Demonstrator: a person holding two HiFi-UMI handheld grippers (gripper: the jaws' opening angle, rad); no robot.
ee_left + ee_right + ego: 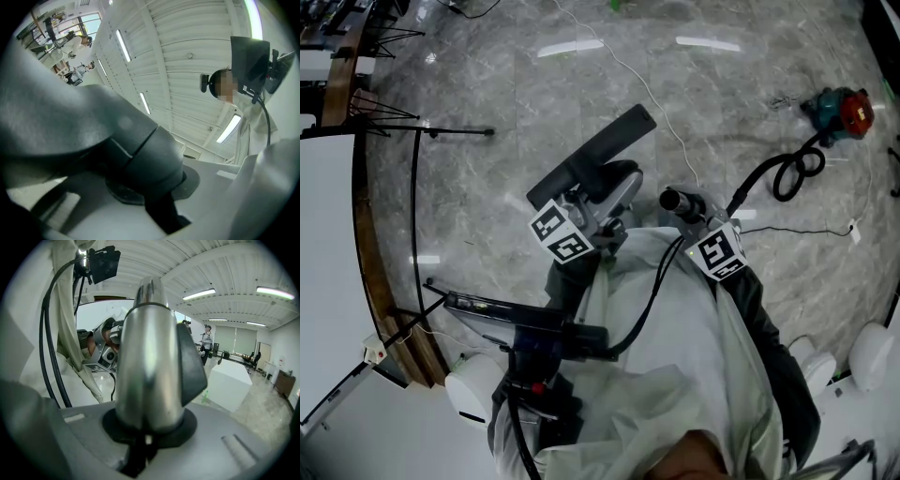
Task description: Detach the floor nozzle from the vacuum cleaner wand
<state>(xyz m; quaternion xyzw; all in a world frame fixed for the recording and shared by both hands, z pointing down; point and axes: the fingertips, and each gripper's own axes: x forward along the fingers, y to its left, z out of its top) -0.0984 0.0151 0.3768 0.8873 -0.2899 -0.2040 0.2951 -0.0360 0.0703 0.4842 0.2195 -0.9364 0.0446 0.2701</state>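
The marble floor [534, 84] carries a teal canister [836, 111], black hose [787, 174], white cable [649, 86].

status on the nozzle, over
left gripper shut on floor nozzle. right gripper shut on wand. the two look apart, nothing between.

The floor [722, 75] is grey and marble-patterned, veined in paler grey with white glints. The floor nozzle [592, 155] is black to dark charcoal. The wand [149, 357] is bright silver metal with a dark grey piece at its side. The left marker cube [560, 234] and right marker cube [718, 251] are white, printed with black square patterns. The vacuum cleaner [842, 111] is teal and red — its hose [783, 173] black. The person's sleeve [675, 347] is a pale greenish white, crossed by a black cable [652, 291]. A wood-brown strip [366, 234] edges the white surface at the left, and the box [229, 383] in the right gripper view is plain white.
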